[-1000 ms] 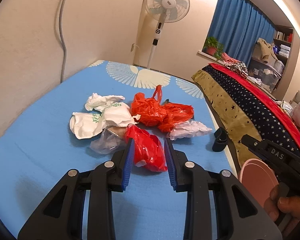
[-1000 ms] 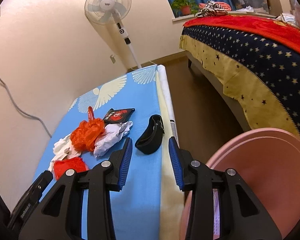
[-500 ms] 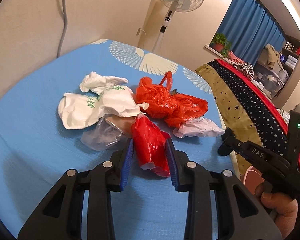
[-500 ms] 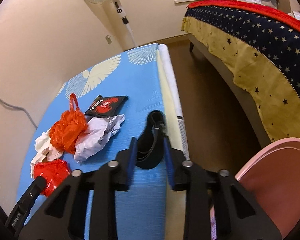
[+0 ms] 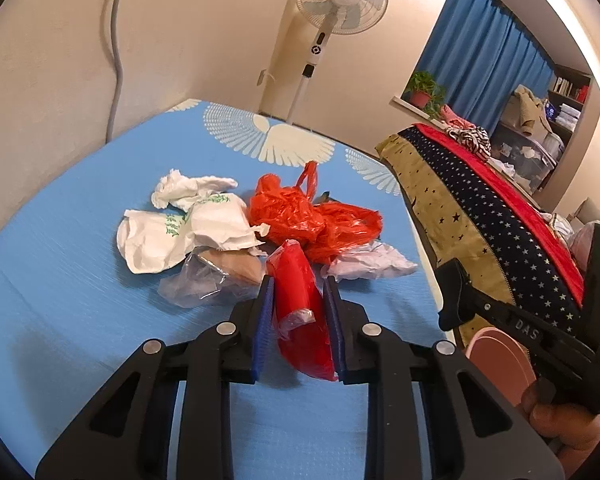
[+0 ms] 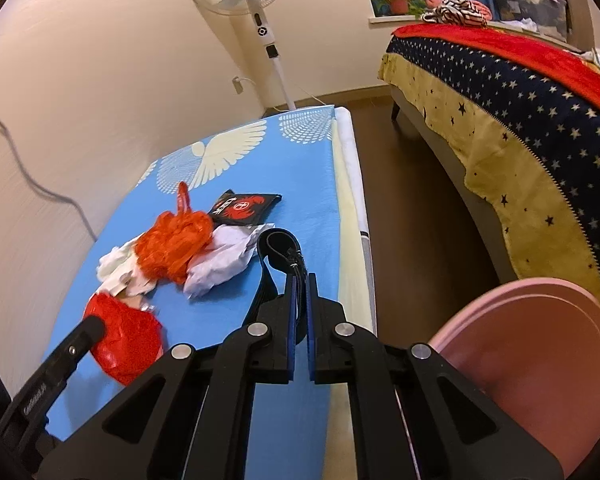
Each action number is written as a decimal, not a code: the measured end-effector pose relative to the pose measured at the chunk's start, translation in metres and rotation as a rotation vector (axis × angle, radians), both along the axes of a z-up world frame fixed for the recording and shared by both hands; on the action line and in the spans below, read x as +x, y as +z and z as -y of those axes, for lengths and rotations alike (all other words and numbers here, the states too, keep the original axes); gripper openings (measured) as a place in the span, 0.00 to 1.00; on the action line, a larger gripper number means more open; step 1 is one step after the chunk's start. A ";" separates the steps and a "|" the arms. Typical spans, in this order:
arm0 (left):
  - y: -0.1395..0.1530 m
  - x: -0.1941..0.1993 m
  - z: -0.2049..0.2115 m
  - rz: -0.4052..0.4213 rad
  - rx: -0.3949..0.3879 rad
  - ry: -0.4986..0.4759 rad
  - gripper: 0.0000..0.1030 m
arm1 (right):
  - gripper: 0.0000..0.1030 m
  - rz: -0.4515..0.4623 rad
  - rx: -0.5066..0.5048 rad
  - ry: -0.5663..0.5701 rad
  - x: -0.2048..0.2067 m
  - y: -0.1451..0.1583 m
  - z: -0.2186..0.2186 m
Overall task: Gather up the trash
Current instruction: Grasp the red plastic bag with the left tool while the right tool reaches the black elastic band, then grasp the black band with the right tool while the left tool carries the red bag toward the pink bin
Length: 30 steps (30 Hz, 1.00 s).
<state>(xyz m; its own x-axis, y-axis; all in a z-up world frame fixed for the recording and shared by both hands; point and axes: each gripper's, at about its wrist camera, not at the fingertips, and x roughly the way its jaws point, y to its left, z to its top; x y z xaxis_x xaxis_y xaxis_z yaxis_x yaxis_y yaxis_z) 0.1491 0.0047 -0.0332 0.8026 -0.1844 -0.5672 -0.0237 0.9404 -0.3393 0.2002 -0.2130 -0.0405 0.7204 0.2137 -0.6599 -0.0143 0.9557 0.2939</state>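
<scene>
Trash lies heaped near the middle of the blue mat (image 5: 60,248), a ribbed sheet printed with white wings: crumpled white paper bags (image 5: 180,224) with green print, a crinkly orange plastic bag (image 5: 300,216) with its loop handle standing up, a clear film pouch (image 5: 204,280), a wad of pale tissue (image 5: 372,264), and a flat black packet (image 6: 244,210) towards the far edge. A glossy red plastic wrapper (image 5: 300,312) sits between the blue pads of the left gripper (image 5: 298,292), whose jaws have just been closing; the pads touch its sides, clasping it. At the mat's right edge the right gripper (image 6: 299,284) has just clenched on a limp black strap (image 6: 278,248), its loop sticking out beyond the fingertips. A smooth pink round bin (image 6: 540,360) stands off the right edge.
</scene>
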 end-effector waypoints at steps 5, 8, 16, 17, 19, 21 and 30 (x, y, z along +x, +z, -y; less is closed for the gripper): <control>0.010 -0.014 0.003 0.019 0.008 -0.025 0.24 | 0.04 0.011 -0.018 0.018 -0.026 0.009 0.000; 0.016 -0.024 0.003 0.033 0.008 -0.034 0.24 | 0.04 0.022 -0.034 0.022 -0.043 0.013 0.001; 0.033 -0.053 0.018 0.071 0.043 -0.074 0.24 | 0.04 0.069 -0.020 0.003 -0.085 0.035 0.009; 0.034 -0.057 0.019 0.077 0.047 -0.079 0.24 | 0.04 0.075 -0.020 0.003 -0.090 0.038 0.009; 0.038 -0.065 0.022 0.086 0.053 -0.087 0.24 | 0.04 0.087 -0.017 -0.002 -0.099 0.042 0.011; 0.041 -0.071 0.025 0.092 0.056 -0.092 0.24 | 0.04 0.098 -0.007 -0.012 -0.109 0.048 0.016; 0.053 -0.097 0.034 0.127 0.076 -0.122 0.24 | 0.04 0.142 -0.010 -0.022 -0.145 0.065 0.021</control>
